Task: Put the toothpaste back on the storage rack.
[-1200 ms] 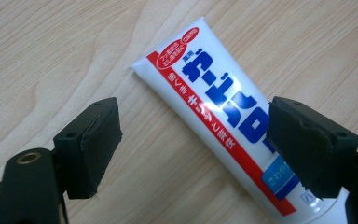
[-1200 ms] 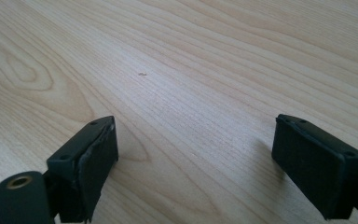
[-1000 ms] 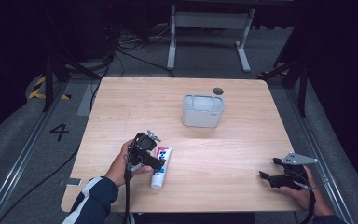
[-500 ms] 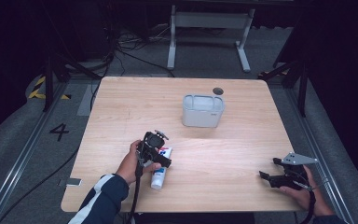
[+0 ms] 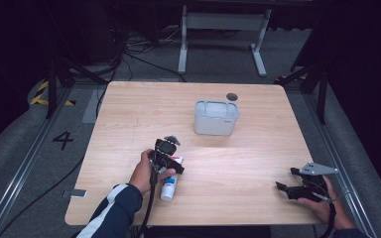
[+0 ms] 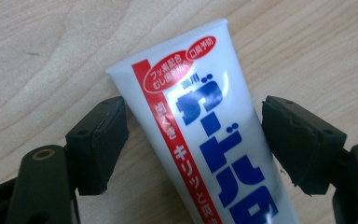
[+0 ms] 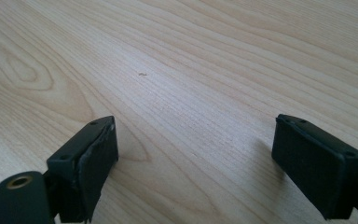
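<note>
The left tool (image 5: 171,159) straddles a white toothpaste tube (image 6: 205,135) lying flat on the desk (image 5: 258,163) near its front edge, left of centre. Its jaws have just been closing, with the tube between them; the left pad looks to touch the tube's edge and the right pad stands just clear. The right tool (image 5: 297,184) rests at the desk's near right, jaws wide open over bare wood. A grey container (image 5: 216,118) stands farther back.

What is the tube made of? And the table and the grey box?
Tube: probably soft plastic, glossy, with light glinting off it. Table: looks like pale wood or a wood-look top, matt, with grain lines. Box: likely smooth hard plastic, though it's hard to tell.
</note>
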Tool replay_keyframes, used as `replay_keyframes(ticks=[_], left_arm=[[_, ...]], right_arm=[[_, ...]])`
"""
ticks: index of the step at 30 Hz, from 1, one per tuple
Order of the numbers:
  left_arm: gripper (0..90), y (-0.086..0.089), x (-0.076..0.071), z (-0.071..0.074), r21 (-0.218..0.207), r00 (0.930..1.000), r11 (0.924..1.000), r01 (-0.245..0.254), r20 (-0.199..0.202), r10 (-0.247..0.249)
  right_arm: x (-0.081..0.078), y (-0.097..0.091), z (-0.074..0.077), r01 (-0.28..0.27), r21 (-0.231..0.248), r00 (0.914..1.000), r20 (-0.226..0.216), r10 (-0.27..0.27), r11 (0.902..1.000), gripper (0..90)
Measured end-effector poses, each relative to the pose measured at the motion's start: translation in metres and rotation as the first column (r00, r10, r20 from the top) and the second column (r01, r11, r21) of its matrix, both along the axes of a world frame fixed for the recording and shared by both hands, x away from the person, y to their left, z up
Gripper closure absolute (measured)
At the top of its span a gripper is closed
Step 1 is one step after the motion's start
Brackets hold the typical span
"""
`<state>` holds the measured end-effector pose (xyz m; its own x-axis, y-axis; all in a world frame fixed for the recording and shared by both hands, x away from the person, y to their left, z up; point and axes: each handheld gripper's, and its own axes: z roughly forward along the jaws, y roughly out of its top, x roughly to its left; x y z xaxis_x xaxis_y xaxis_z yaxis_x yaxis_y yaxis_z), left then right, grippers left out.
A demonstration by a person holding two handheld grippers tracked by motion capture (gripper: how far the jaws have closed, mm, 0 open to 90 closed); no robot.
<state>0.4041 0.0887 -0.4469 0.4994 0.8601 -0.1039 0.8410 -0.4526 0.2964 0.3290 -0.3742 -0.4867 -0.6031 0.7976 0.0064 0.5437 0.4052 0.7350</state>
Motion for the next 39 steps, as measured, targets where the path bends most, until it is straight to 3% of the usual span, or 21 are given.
replay_keyframes(ticks=[6,17,19,21,26,31,34,39], left_arm=[[24.6,-0.006,0.000,0.000,0.049,0.9999,0.9988,0.011,0.004,-0.011],[41.6,-0.007,-0.003,0.002,0.036,0.9972,0.9971,0.068,0.030,-0.069],[43.1,-0.007,-0.003,0.002,0.050,0.9936,0.9930,0.107,0.031,-0.109],[46.0,-0.008,-0.004,0.003,0.053,0.9928,0.9920,0.114,0.030,-0.116],[51.3,-0.004,-0.004,0.003,0.026,0.9902,0.9902,0.137,0.023,-0.138],[56.4,-0.003,-0.006,0.005,0.016,0.9859,0.9869,0.161,0.044,-0.161],[60.2,-0.004,-0.007,0.008,0.029,0.9791,0.9806,0.194,0.056,-0.195],[62.7,-0.002,-0.009,0.011,0.016,0.9722,0.9756,0.219,0.081,-0.220]], right_arm=[[0.000,0.000,0.000,0.000,0.000,1.0000,0.000,0.000,1.0000,14.5],[0.000,0.000,0.000,0.000,0.000,1.0000,0.000,0.000,1.0000,14.5],[0.000,0.000,0.000,0.001,0.000,1.0000,-0.001,-0.001,1.0000,14.5],[0.000,0.000,0.000,0.000,0.000,1.0000,0.000,0.000,1.0000,14.5],[0.000,0.000,0.000,0.001,0.000,1.0000,0.000,-0.001,1.0000,14.5],[0.000,0.000,0.000,0.001,0.000,1.0000,0.000,-0.001,1.0000,14.5],[0.000,0.000,0.000,0.001,0.000,1.0000,0.000,-0.001,1.0000,14.5],[0.000,0.000,0.000,0.001,0.000,1.0000,0.000,-0.001,1.0000,14.5]])
